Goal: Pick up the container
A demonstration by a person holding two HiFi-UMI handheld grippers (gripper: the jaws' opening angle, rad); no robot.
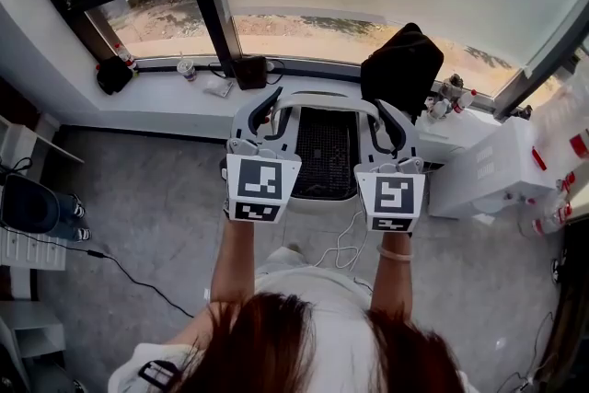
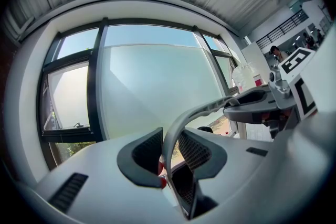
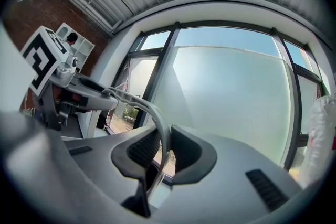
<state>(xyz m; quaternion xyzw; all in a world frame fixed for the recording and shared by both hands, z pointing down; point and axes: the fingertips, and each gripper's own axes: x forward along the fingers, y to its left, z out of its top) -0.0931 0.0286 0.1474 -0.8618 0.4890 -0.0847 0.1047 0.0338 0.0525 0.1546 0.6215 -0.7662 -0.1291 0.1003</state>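
The container (image 1: 324, 154) is a basket with black mesh walls and a pale arched handle (image 1: 324, 103), held in the air in front of the person. My left gripper (image 1: 271, 120) is shut on the handle's left end and my right gripper (image 1: 391, 126) on its right end. In the left gripper view the handle (image 2: 207, 108) runs between the dark ribbed pads (image 2: 144, 152) of the left gripper (image 2: 170, 153), with mesh below. The right gripper view shows the handle (image 3: 152, 113) pinched in the right gripper (image 3: 165, 150). Each view shows the other gripper across the handle.
A window sill (image 1: 166, 92) ahead holds a cup (image 1: 187, 68), a small bottle and dark items. A black bag (image 1: 401, 67) sits beyond the container. White boxes (image 1: 492, 170) stand at right. A cable (image 1: 120, 267) crosses the grey floor, and shelving lies at left.
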